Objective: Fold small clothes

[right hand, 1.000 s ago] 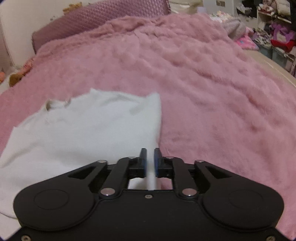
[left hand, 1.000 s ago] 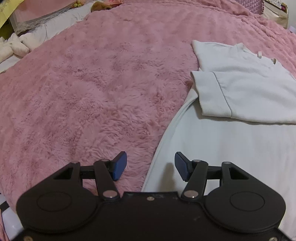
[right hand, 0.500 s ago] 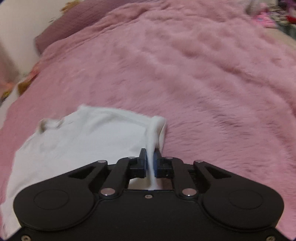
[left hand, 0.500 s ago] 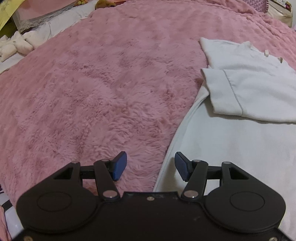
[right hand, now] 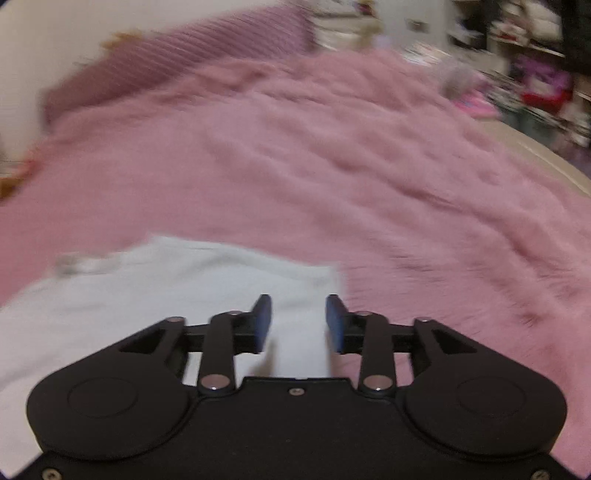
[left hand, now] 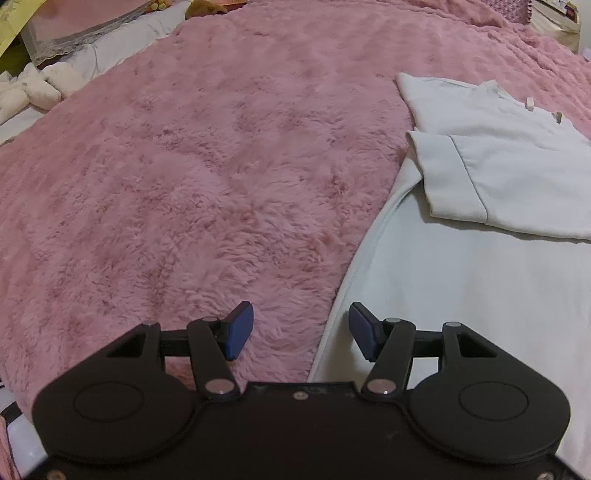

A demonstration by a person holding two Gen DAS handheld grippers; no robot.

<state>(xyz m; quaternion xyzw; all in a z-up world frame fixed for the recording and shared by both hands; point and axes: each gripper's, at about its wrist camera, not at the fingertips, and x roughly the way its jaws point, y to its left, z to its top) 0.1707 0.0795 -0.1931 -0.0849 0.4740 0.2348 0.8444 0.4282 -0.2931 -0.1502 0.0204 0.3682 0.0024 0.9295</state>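
— What are the two tongs doing?

— The left gripper [left hand: 301, 330] stands wide apart, its blue pads [left hand: 239, 329] holding nothing. It hangs over the near left edge of the white T-shirt [left hand: 480, 280], one pad above the pink fleece blanket [left hand: 184, 184], the other above the cloth. The right gripper [right hand: 298, 323] is parted too, less widely, and nothing is between its pads [right hand: 261, 323]; it sits above the shirt's near right edge [right hand: 147, 295].

— And the shirt itself?

— Spread flat on the blanket. In the left wrist view its left sleeve [left hand: 461, 177] is folded inward across the chest, cuff edge facing the left. The neckline [left hand: 517, 99] lies at the far end, with two small loops at the collar. In the right wrist view the right side of the shirt looks straight-edged, but the picture is blurred, so I cannot tell how the sleeve lies there.

— Anything around the bed?

— Far left in the left wrist view, white soft toys [left hand: 33, 88] and a lace-trimmed pink cloth [left hand: 74, 33]. In the right wrist view, a mauve headboard [right hand: 177, 55] at the far left and blurred, cluttered shelves [right hand: 535, 74] at the far right.
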